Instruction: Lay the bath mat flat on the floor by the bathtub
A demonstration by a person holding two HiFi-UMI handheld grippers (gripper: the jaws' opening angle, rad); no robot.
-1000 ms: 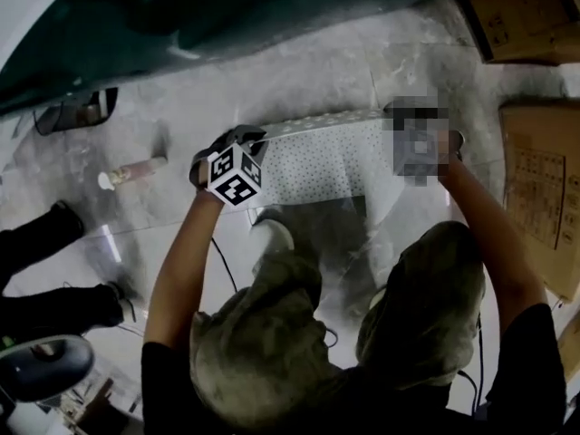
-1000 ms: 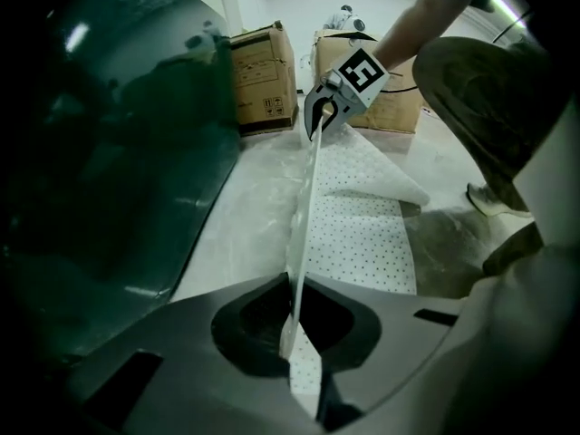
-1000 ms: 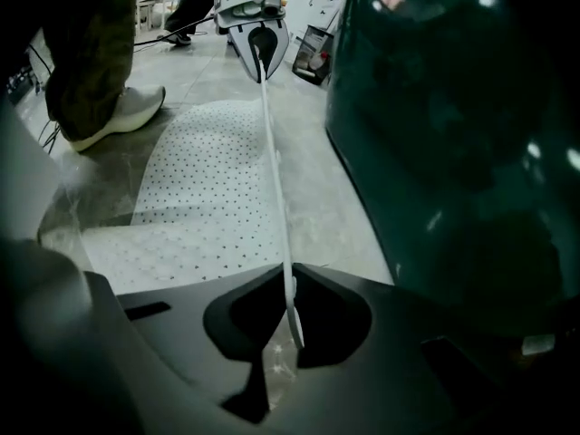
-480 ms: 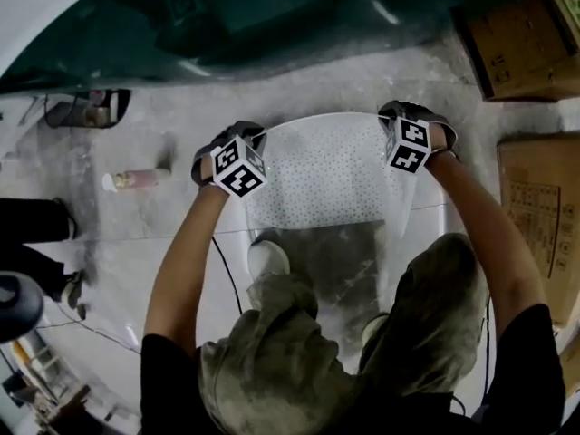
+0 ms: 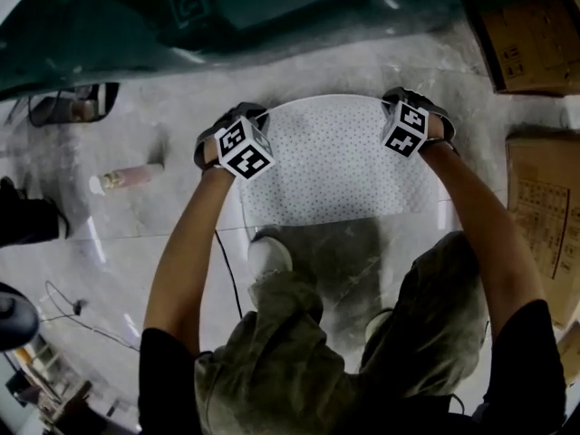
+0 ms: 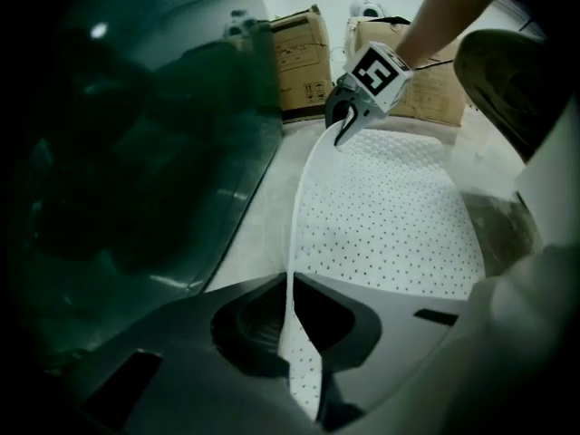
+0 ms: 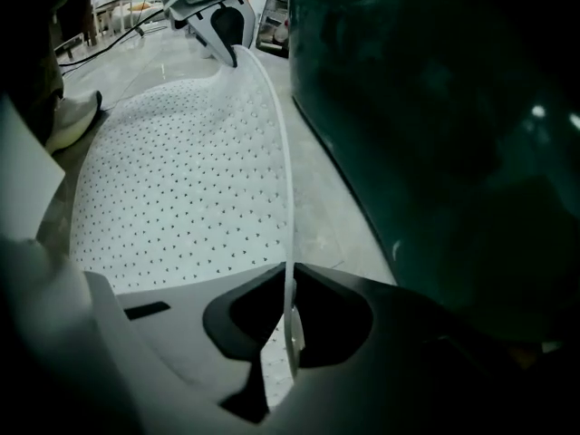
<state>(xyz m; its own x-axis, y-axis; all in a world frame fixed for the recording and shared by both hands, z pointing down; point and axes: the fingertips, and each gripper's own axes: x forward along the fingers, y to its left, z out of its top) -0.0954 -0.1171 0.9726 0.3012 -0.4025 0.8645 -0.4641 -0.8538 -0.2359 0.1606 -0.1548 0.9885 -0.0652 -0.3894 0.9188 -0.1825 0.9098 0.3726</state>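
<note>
The bath mat [image 5: 340,166] is white, dotted with small holes, and rounded along its far edge. It is on the pale floor [image 5: 317,71] in front of the dark green bathtub [image 5: 181,25], between the tub wall and the person's shoe [image 5: 270,256]. Its long axis runs left to right in the head view, parallel to the tub side. The dotted face points up.

The left tool [image 5: 237,120] is pressed together on the mat's far left corner. The left gripper view shows the thin edge pinched between the jaws. The right tool [image 5: 410,107] pinches the far right corner in the same way, with the sheet edge-on between its jaws. Both tools point steeply down.

The far edge is lifted off the floor and runs as a curved strip from one tool to the other. The rest of the mat spreads toward the person. Whether the near edge lies fully flat cannot be told.

A bottle [image 5: 127,178] lies on the floor well to the left. Cardboard boxes [image 5: 530,25] stand to the right.
</note>
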